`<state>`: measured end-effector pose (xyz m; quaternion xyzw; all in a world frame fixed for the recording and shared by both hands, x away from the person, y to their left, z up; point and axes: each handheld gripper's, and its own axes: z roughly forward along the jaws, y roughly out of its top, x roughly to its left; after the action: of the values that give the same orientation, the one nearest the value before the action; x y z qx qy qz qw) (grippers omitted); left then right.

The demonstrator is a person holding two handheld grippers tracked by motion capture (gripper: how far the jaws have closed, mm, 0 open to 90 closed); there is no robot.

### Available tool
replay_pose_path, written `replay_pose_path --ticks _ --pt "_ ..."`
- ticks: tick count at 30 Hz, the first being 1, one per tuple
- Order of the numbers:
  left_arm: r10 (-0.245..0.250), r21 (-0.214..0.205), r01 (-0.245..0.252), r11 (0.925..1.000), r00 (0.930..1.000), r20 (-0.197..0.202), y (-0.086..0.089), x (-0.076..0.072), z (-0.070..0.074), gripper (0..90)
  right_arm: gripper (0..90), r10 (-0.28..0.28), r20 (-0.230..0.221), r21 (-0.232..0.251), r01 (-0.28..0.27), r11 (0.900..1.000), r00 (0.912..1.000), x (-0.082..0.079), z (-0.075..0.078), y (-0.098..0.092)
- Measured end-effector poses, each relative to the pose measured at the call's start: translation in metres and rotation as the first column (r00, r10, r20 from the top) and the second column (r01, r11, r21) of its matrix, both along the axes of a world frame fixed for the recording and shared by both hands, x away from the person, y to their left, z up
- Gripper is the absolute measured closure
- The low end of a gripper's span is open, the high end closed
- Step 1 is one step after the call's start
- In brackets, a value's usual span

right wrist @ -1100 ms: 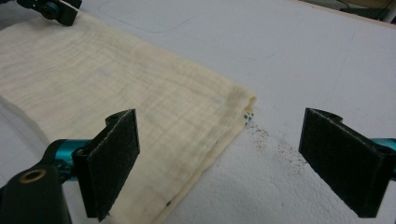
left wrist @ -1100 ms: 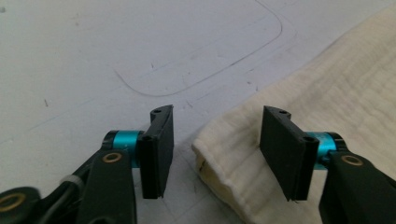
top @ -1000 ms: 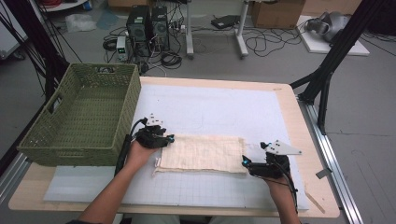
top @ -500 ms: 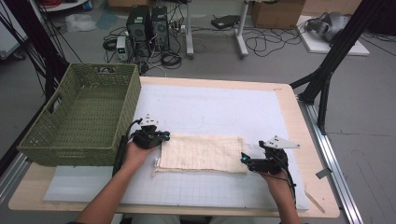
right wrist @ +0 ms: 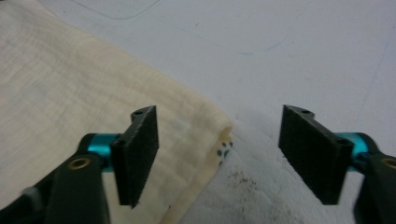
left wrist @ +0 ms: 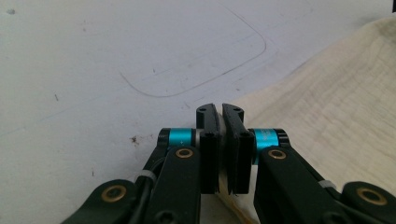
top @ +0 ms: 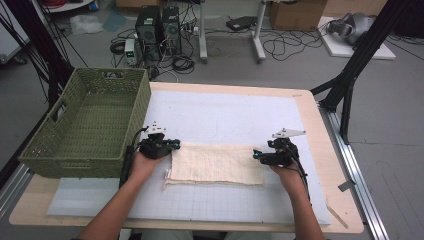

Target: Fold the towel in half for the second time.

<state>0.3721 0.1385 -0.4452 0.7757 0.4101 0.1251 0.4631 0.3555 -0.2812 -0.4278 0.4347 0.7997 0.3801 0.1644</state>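
Note:
A cream cloth (top: pixel 215 162) lies flat on the white mat (top: pixel 225 115), long side running left to right. My left gripper (top: pixel 174 145) is at its far left corner. In the left gripper view the jaws (left wrist: pixel 220 112) are shut, with the cloth (left wrist: pixel 336 107) running in under and between them. My right gripper (top: pixel 256 154) is at the far right corner. Its jaws (right wrist: pixel 219 114) have just been closing and still stand apart. The folded corner of the cloth (right wrist: pixel 70 79) lies between them, with neither pad touching it.
A green woven basket (top: pixel 85 125) stands at the left, close behind my left hand. The mat covers most of the wooden table (top: pixel 310 115). Computers, cables and stands sit on the floor beyond the far edge.
My right hand has moved away from me and leftward to the cloth's far right corner. The left hand has stayed at the far left corner.

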Motion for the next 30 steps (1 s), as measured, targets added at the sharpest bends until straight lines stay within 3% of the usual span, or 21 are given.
replay_pose_path --ticks 9,14,17,20,23,26,30 --pt "0.002 -0.001 -0.002 1.0000 1.0000 -0.006 0.000 0.000 -0.001 84.3 45.1 0.042 0.004 -0.015 -0.042 0.9990 0.9991 0.020 -0.004 0.013" --pt "-0.001 0.007 0.001 1.0000 0.9999 -0.012 0.000 0.000 -0.001 83.3 49.4 0.062 -0.055 -0.024 -0.063 0.9977 0.9965 0.026 -0.015 0.017" --pt "-0.007 0.015 0.007 0.9999 0.9998 -0.020 -0.001 0.000 -0.003 83.3 53.9 0.065 -0.058 -0.020 -0.067 0.9976 0.9962 0.027 -0.016 0.015" --pt "-0.011 0.023 0.012 0.9997 0.9996 -0.025 -0.001 -0.001 -0.005 83.3 67.0 0.064 -0.059 -0.019 -0.065 0.9977 0.9962 0.026 -0.015 0.012" --pt "-0.011 0.025 0.011 0.9996 0.9997 -0.024 0.000 -0.002 -0.006 84.7 83.0 0.107 -0.077 0.000 -0.108 0.9942 0.9913 0.024 -0.014 0.010" --pt "0.005 0.035 -0.005 0.9994 0.9999 0.015 -0.001 -0.002 -0.003 85.9 85.7 0.136 -0.038 -0.054 -0.138 0.9889 0.9899 0.023 -0.012 0.014" --pt "0.075 -0.034 -0.073 0.9968 0.9940 0.079 0.004 -0.001 0.004 86.1 86.0 0.126 0.067 -0.085 -0.120 0.9891 0.9897 0.021 -0.005 0.019"
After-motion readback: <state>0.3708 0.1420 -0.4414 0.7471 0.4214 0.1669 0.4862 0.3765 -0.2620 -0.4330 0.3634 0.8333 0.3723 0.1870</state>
